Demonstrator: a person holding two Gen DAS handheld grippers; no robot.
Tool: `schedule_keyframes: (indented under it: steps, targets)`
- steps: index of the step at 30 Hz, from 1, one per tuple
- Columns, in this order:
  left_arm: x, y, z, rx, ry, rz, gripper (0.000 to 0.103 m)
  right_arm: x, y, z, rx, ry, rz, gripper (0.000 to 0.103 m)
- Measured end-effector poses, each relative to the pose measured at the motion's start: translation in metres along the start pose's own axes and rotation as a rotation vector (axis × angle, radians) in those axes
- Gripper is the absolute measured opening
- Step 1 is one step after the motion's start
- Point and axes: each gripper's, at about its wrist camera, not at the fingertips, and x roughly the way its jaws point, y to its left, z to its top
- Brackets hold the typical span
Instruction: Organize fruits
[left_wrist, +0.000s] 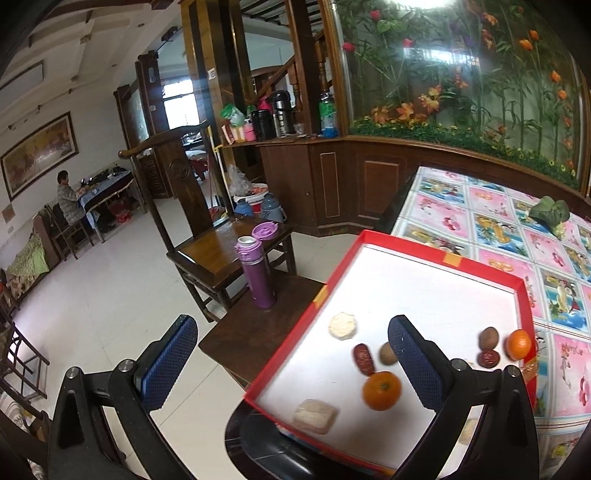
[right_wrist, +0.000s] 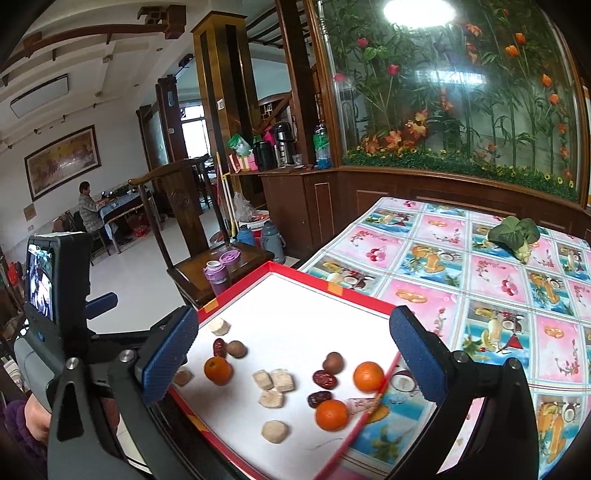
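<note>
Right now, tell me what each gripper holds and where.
Nothing. The left gripper and right gripper are both open, fingers apart above the red tray.

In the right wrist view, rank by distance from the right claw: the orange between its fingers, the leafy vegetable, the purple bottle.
1. Orange, in the red tray, nearest.
2. Purple bottle, on the chair, left.
3. Leafy vegetable, far right on the tablecloth.

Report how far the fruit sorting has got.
Done: nothing visibly. The oranges, red dates and pale pieces lie mixed in the red tray. In hand: nothing; left gripper and right gripper hover open. Left: all grouping.
</note>
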Motion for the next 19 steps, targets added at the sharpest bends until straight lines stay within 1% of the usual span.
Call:
schedule_keyframes:
  steps: [12, 13, 15, 16, 18, 19]
  targets:
    - [0.011, 0.018, -0.004, -0.018, 0.013, 0.035, 0.103, 0.012, 0.026, 0.001, -0.050, 0.011, 0.028, 0.103]
    - [0.010, 0.018, -0.003, -0.016, 0.008, 0.044, 0.103, 0.013, 0.026, 0.001, -0.049, 0.011, 0.032, 0.103]
    - [0.008, 0.015, -0.002, -0.013, -0.005, 0.039, 0.103, 0.015, 0.024, 0.000, -0.042, 0.017, 0.038, 0.103]
    - [0.005, 0.012, -0.002, -0.005, -0.014, 0.026, 0.103, 0.015, 0.021, 0.000, -0.037, 0.019, 0.034, 0.103]
    - [-0.004, 0.001, 0.000, 0.016, -0.053, 0.031, 0.103, 0.015, 0.013, -0.001, -0.029, 0.020, 0.020, 0.103]
    - [-0.005, -0.003, 0.003, 0.025, -0.060, 0.026, 0.103, 0.013, 0.006, -0.001, -0.026, 0.020, 0.007, 0.103]
